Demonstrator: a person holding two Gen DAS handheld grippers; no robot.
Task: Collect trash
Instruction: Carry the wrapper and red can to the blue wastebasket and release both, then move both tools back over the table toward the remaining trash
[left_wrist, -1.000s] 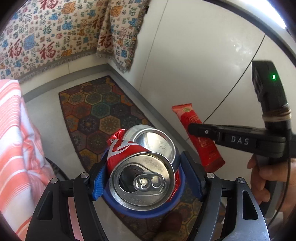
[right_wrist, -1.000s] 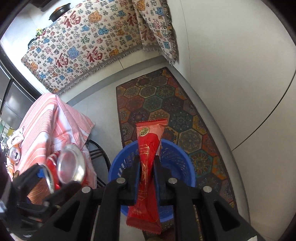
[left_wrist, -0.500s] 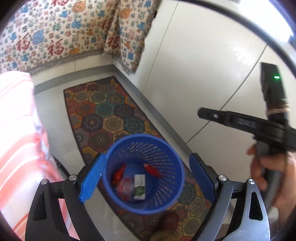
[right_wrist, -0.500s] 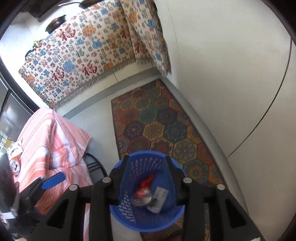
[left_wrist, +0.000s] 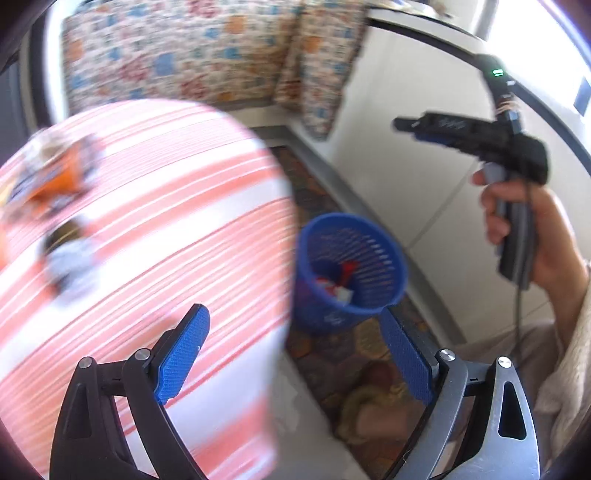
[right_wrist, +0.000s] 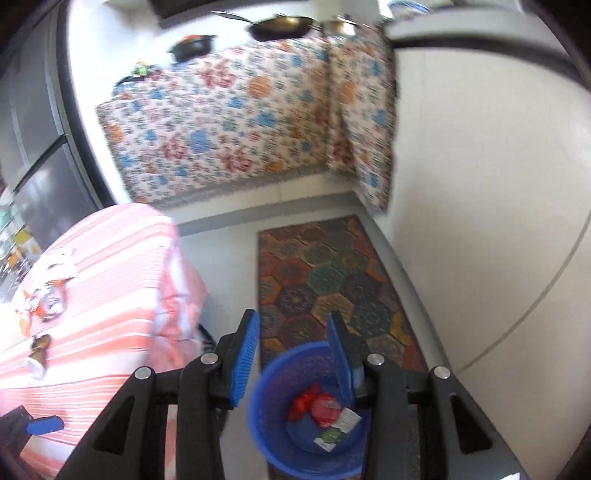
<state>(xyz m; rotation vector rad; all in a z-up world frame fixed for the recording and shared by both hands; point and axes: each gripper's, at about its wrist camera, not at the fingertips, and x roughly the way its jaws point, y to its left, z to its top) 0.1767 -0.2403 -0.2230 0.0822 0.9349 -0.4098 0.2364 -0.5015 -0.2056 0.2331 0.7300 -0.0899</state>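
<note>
The blue basket (left_wrist: 397, 271) stands on the floor beside the table, and red wrappers (right_wrist: 317, 404) and a white-green packet (right_wrist: 336, 428) lie in it. My left gripper (left_wrist: 291, 314) hangs above the table edge and the basket, its jaws wide and still opening, with nothing between them. My right gripper (right_wrist: 293, 315) is above the basket's near rim (right_wrist: 258, 398); its jaws are partly apart, opening, and hold nothing. On the striped cloth (left_wrist: 147, 221) lie a blurred orange wrapper (left_wrist: 55, 177), a crushed can (right_wrist: 51, 299) and small scraps (right_wrist: 38, 350).
A hexagon-patterned rug (right_wrist: 332, 273) runs along the white wall (right_wrist: 480, 184). A flowered cloth (right_wrist: 229, 122) covers the counter at the back, with pans (right_wrist: 280, 26) on top. A hand (left_wrist: 524, 221) holds the right gripper. A slippered foot (left_wrist: 369, 398) stands near the basket.
The left gripper let go of the cans and the right one of the red wrapper; both fell into the basket. Both grippers opened, rose and swung left towards the table.
</note>
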